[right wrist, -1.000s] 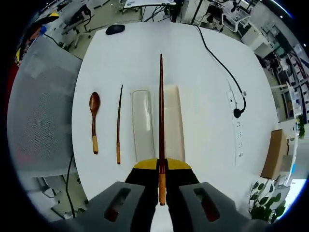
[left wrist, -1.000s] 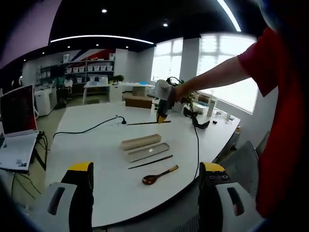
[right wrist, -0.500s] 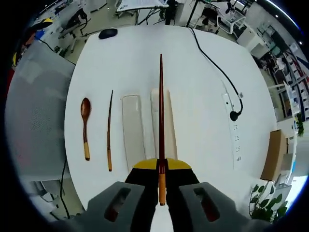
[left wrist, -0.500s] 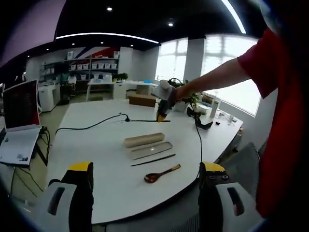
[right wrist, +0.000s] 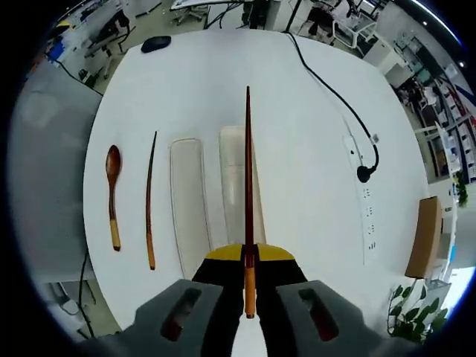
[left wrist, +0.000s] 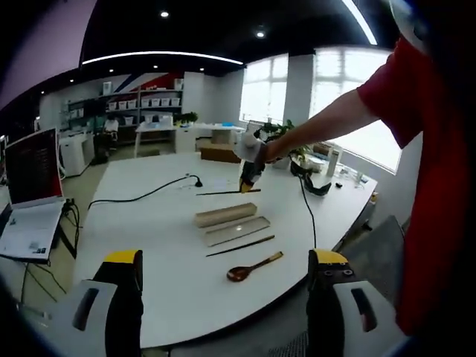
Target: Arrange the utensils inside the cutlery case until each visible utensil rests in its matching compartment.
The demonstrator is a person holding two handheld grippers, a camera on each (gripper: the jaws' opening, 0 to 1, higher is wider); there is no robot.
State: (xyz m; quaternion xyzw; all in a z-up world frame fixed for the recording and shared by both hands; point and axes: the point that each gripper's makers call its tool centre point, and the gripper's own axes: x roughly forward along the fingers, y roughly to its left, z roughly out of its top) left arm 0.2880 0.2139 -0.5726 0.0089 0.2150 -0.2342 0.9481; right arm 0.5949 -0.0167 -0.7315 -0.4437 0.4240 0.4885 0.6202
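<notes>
My right gripper (right wrist: 248, 256) is shut on the light end of a dark red chopstick (right wrist: 248, 171), held high over the white table (right wrist: 297, 111). Below it lie the two case halves side by side: a beige one (right wrist: 232, 186), directly under the held chopstick, and a pale flat one (right wrist: 188, 204). Left of them lie a second chopstick (right wrist: 150, 199) and a wooden spoon (right wrist: 112, 195). In the left gripper view my left gripper (left wrist: 226, 259) stands open, well back from the table's edge. It looks at the beige half (left wrist: 225, 215), flat half (left wrist: 238, 230), chopstick (left wrist: 239, 246), spoon (left wrist: 254, 268) and right gripper (left wrist: 249, 175).
A power strip (right wrist: 364, 201) with a black cable lies right of the case, and a cardboard box (right wrist: 428, 230) sits beyond it. A black mouse (right wrist: 156, 43) sits at the far end. A grey chair (right wrist: 44, 149) stands by the table. A laptop (left wrist: 30, 167) stands off to the left.
The right gripper with its chopstick has shifted sideways over the case, from above the gap between the halves to above the beige half. The left gripper stays open.
</notes>
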